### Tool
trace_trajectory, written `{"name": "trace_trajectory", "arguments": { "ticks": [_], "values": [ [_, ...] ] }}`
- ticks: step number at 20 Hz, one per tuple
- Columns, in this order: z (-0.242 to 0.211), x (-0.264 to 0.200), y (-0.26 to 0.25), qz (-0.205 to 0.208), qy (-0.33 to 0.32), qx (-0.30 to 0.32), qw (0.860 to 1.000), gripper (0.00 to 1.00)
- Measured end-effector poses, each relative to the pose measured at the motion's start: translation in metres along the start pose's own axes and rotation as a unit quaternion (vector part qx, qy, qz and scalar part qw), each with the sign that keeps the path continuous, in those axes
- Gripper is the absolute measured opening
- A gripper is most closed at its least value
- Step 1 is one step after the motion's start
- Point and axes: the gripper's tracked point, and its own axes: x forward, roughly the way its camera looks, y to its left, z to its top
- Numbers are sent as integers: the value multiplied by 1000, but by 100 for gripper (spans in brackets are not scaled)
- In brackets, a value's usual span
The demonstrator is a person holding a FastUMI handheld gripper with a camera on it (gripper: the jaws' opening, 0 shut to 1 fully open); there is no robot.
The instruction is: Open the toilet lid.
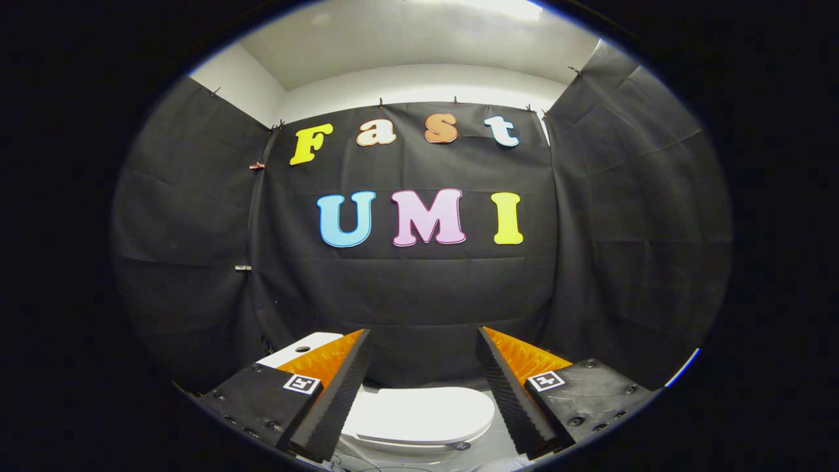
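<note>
Black cloth walls of booth behind, white ceiling above. Tongs [423,393] spread wide apart, gripping nothing, held high over white toilet. Toilet lid [419,414] closed flat on bowl, lying below and ahead, seen in gap between both fingers, not touched. White cistern [305,346] behind left finger, so hinge probably on that far side. Likely must descend first to near edge of lid, then lift upward toward cistern.
</note>
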Motion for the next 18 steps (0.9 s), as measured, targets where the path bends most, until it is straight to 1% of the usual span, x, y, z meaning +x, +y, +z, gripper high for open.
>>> {"name": "trace_trajectory", "arguments": {
  "ticks": [7,11,15,18],
  "values": [
    [-3,2,-1,0,6,2,1000,99],
    [-12,6,-11,-10,18,14,1000,99],
    [-29,11,-22,-19,29,27,999,99],
    [-51,18,-35,-27,41,44,998,98]
  ]
}}
